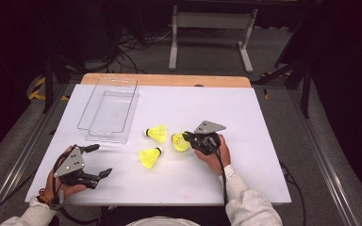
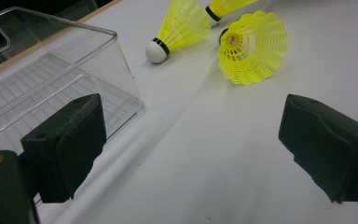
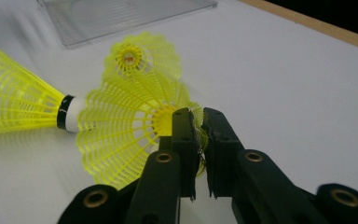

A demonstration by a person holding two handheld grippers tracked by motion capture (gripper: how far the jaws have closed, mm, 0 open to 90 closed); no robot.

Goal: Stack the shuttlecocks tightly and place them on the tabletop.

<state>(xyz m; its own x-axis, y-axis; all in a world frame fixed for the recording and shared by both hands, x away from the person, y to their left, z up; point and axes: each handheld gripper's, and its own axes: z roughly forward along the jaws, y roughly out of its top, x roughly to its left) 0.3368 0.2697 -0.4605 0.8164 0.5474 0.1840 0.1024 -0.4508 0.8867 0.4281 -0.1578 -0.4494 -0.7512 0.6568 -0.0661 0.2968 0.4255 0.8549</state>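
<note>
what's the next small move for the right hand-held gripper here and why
Probably lift. The right hand-held gripper looks pinched on the skirt rim of one yellow shuttlecock, which lies on the white table. The clear bin sits apart to the far left, so raising it first should clear the two other shuttlecocks.

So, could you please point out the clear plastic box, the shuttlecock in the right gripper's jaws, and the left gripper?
clear plastic box (image 1: 113,113), high view, on its ribbed floor.
held shuttlecock (image 3: 121,126), right gripper view, on its yellow skirt.
left gripper (image 1: 101,161), high view, midway between its open jaw tips.
</note>
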